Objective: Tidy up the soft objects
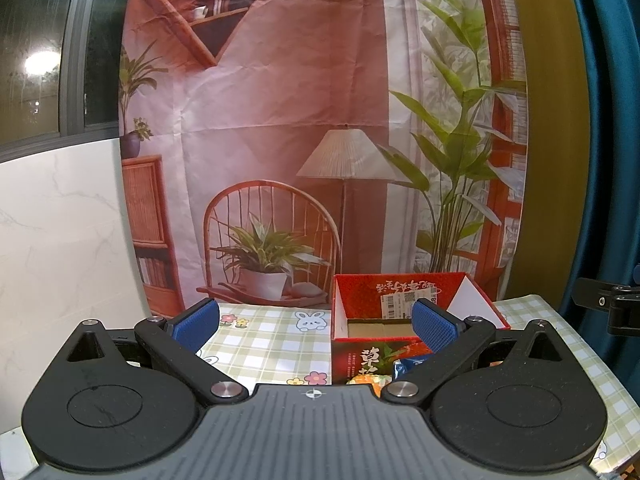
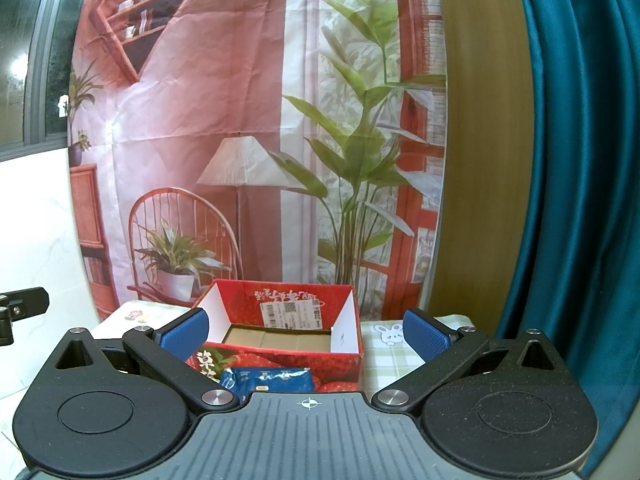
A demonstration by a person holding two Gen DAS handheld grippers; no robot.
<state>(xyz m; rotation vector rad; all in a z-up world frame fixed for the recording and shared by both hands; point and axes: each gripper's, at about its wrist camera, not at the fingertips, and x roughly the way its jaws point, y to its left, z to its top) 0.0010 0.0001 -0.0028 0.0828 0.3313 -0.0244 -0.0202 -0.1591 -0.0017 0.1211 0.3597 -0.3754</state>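
An open red cardboard box (image 1: pixel 360 292) with a bare brown bottom stands on the checked tablecloth; it also shows in the right wrist view (image 2: pixel 280 300). A blue soft packet (image 2: pixel 268 378) lies in front of the box, close under my right gripper (image 2: pixel 306 332), which is open and empty. In the left wrist view a corner of the blue packet (image 1: pixel 408 364) and an orange soft item (image 1: pixel 366 379) show just before the box, partly hidden by my left gripper (image 1: pixel 316 326), which is open and empty and sits left of the box.
The green-checked tablecloth (image 1: pixel 272 336) with rabbit and flower prints covers the table. A printed room backdrop (image 1: pixel 304 120) hangs right behind the box. A teal curtain (image 2: pixel 572 160) hangs at the right. The other gripper's black body (image 1: pixel 616 308) is at the right edge.
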